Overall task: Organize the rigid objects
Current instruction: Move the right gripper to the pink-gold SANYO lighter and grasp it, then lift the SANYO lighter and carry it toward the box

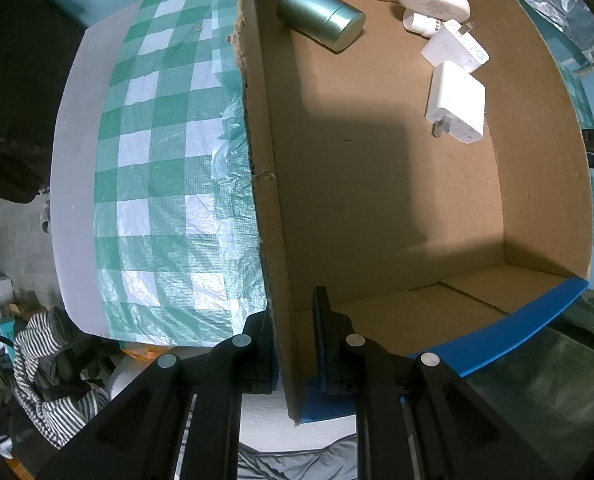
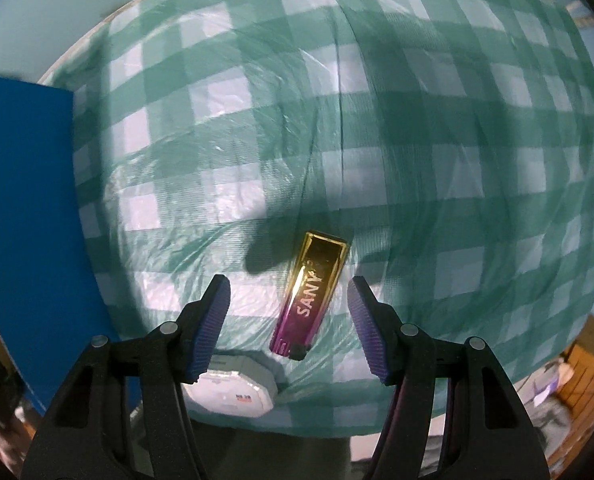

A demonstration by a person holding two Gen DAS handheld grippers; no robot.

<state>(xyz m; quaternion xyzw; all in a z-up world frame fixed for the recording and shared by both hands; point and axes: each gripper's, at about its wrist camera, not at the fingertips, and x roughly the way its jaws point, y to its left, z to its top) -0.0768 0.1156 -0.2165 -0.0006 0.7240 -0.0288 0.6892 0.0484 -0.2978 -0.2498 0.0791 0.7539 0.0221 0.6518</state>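
In the left wrist view an open cardboard box [image 1: 537,128] stands on a green-checked tablecloth [image 1: 157,184]. Inside lie a green metal tin [image 1: 321,16], two white chargers [image 1: 455,102] [image 1: 455,46] and a white oval case [image 1: 431,0]. My left gripper [image 1: 293,340] is shut on the box's left wall [image 1: 265,184], one finger outside, one inside. In the right wrist view a gold-to-purple lighter [image 2: 311,296] marked SANY lies on the cloth between the fingers of my open right gripper [image 2: 289,300]; the fingers stand apart from it.
The blue outer side of the box [image 2: 25,220] fills the left edge of the right wrist view. A white octagonal lidded container [image 2: 233,390] sits at the cloth's near edge under the right gripper. Striped fabric [image 1: 49,376] lies below the table at left.
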